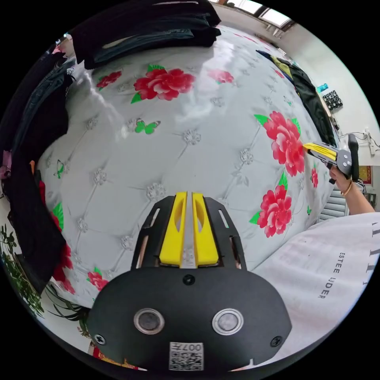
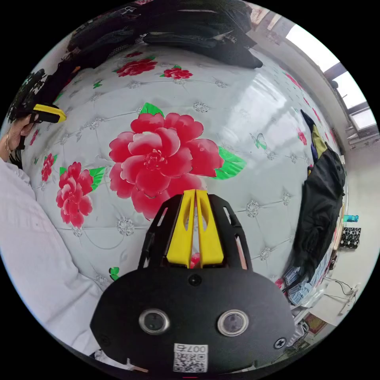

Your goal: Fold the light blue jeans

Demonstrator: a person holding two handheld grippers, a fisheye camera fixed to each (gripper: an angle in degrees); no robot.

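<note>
Lettering on a shirt and two gripper stickers

The person's white shirt [image 1: 328, 273] bears small dark capitals reading "ESTEE" and then a second word broken by a crease, of which "L" and "DER" are clear; larger letters at its edge are cut off and cannot be told; a white sticker [image 1: 186, 355] on the left gripper [image 1: 189, 194] housing carries a square code and upside-down characters; the right gripper [image 2: 195, 191] has a like sticker [image 2: 190, 357].

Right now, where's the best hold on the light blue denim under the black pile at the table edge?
Pinch the bunched light blue denim where it pokes out below the black garment at the table edge. Bring the right tongs in from that open side, low along the table; the black garment covers the rest.
</note>
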